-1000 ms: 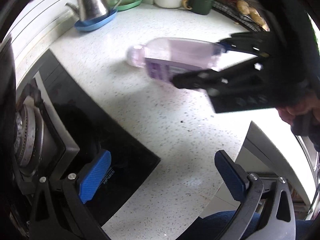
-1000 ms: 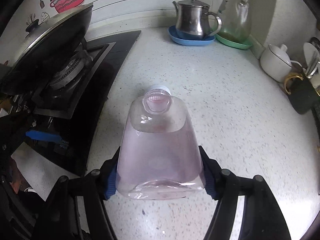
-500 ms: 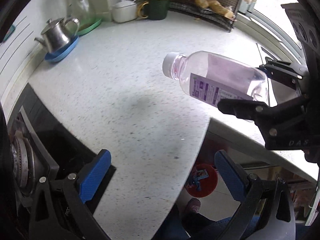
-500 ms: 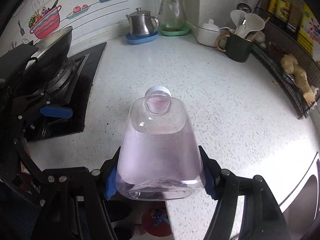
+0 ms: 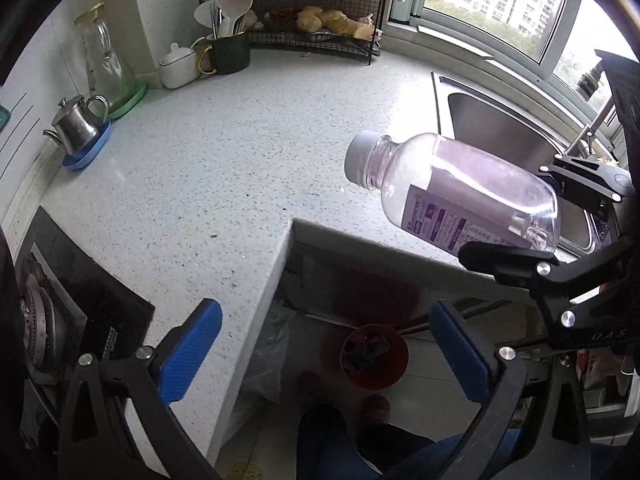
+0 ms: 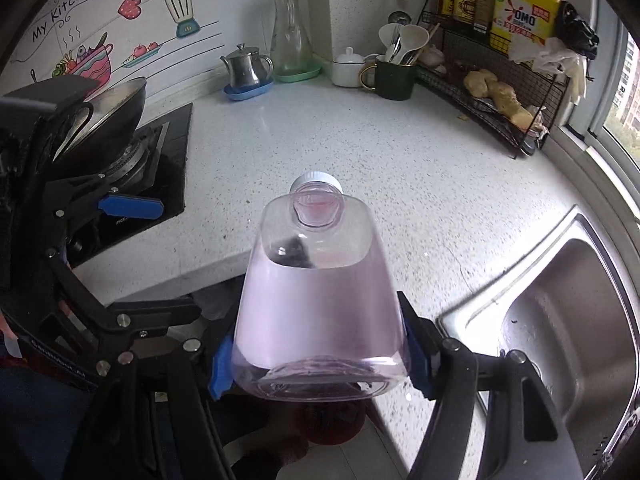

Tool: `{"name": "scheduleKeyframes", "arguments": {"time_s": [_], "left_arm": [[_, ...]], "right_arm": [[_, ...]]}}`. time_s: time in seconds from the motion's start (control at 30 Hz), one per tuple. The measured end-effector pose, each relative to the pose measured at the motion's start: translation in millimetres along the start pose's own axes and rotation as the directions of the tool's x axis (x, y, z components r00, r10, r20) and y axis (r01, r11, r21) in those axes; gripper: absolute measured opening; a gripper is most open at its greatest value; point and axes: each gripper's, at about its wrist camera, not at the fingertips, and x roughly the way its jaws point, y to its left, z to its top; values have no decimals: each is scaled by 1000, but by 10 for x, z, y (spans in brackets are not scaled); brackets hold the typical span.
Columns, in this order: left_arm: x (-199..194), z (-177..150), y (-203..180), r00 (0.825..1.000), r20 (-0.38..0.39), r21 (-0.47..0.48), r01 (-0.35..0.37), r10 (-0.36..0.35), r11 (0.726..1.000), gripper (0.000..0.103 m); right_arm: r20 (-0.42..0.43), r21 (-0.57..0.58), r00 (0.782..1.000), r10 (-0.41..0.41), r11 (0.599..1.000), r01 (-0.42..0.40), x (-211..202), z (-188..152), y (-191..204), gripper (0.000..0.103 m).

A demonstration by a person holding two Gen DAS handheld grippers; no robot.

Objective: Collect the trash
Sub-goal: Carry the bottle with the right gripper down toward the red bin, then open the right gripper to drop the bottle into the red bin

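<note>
My right gripper (image 6: 320,364) is shut on a clear plastic bottle (image 6: 318,292) with a pale purple label and a grey cap, holding it by its base. In the left wrist view the bottle (image 5: 456,196) hangs in the air at the right, off the counter's inner corner, held by the right gripper (image 5: 548,220). A red trash bin (image 5: 374,356) stands on the floor below, between my left fingers; it shows under the bottle in the right wrist view (image 6: 334,424). My left gripper (image 5: 320,354) is open and empty, over the counter edge and the floor.
The white speckled counter (image 5: 208,168) bends in an L. A black stove (image 5: 64,320) with a wok (image 6: 116,100) lies left, a steel sink (image 5: 500,128) right. A kettle (image 5: 78,126), glass jug (image 5: 106,60), green mug (image 5: 230,54) and wire rack (image 5: 316,28) stand at the back.
Both grippers have pulled back and up from the counter. The bottle has gone with the right gripper out past the counter edge, and the red bin has come into fuller view.
</note>
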Motion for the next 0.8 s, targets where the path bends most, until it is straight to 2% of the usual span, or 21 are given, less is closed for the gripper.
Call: {"name": "scheduleKeyframes", "arguments": {"time_s": [0.4, 0.6, 0.8], "left_arm": [[-215, -550, -401, 1000, -23, 12, -18, 18, 1000, 103], [-71, -848, -472, 996, -87, 20, -5, 6, 1000, 103], [322, -1102, -482, 984, -175, 43, 24, -16, 999, 103]], "right_arm": [[-7, 68, 1000, 17, 998, -17, -377, -752, 263, 66], [-49, 135, 998, 36, 990, -29, -262, -1027, 358, 66], [-134, 193, 991, 29, 981, -3, 125, -1267, 367, 66]]}}
